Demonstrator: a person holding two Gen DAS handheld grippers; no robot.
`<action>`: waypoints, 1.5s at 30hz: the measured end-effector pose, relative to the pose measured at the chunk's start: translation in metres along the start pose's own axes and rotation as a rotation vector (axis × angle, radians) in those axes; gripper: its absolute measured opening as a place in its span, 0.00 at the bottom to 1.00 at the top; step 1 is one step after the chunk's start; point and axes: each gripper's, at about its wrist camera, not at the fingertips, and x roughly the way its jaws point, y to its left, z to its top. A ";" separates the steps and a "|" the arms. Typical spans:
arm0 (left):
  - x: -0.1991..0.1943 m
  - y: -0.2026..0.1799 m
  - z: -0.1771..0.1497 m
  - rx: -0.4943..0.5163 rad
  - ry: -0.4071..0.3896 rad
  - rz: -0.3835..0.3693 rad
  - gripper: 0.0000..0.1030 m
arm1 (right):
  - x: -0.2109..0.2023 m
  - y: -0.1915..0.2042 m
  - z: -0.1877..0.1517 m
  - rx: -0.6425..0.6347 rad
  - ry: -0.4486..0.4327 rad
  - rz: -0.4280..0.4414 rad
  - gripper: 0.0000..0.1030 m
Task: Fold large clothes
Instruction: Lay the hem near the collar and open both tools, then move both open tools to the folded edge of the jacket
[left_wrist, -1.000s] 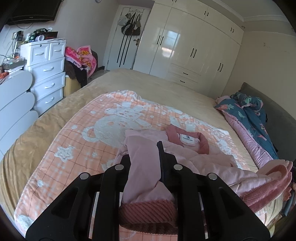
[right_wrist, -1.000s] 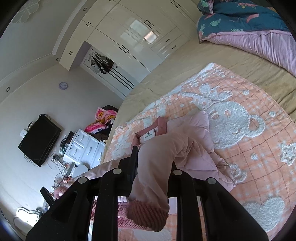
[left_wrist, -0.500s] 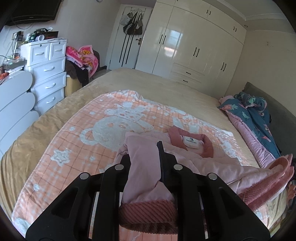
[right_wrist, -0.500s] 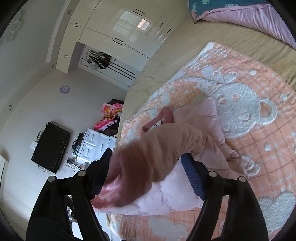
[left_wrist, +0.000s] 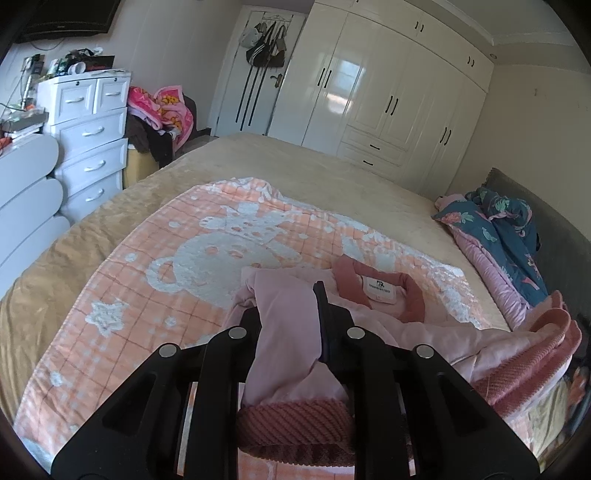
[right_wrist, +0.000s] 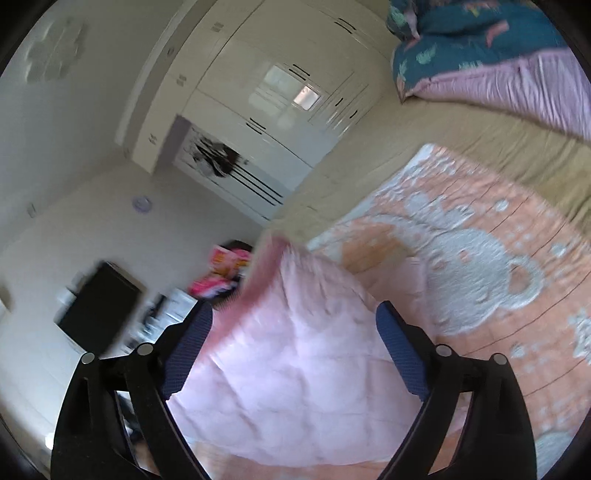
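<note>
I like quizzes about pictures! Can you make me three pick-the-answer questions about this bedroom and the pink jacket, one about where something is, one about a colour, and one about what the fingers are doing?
1. Where does the pink jacket lie?
A. on the peach bear blanket
B. in a drawer
C. on the floor

2. What colour is the jacket's collar?
A. green
B. dusty red
C. yellow

3. What is the left gripper doing?
A. hanging open over nothing
B. pinching a sleeve of the jacket
C. holding a book

Answers:
1. A, the jacket is spread on the blanket with the white bear on it.
2. B, the ribbed collar around the white label is dusty red.
3. B, the sleeve runs between the closed fingers, its ribbed cuff hanging below, while the right gripper stands open over the pink fabric.
</note>
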 end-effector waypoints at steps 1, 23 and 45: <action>0.001 0.000 0.000 -0.005 -0.002 -0.002 0.12 | 0.006 0.000 -0.006 -0.024 0.013 -0.028 0.89; -0.035 -0.011 -0.013 0.057 -0.141 -0.003 0.90 | 0.068 -0.032 -0.090 -0.292 0.078 -0.328 0.89; 0.046 0.063 -0.098 -0.087 0.244 0.026 0.91 | 0.096 -0.037 -0.069 -0.328 0.101 -0.382 0.89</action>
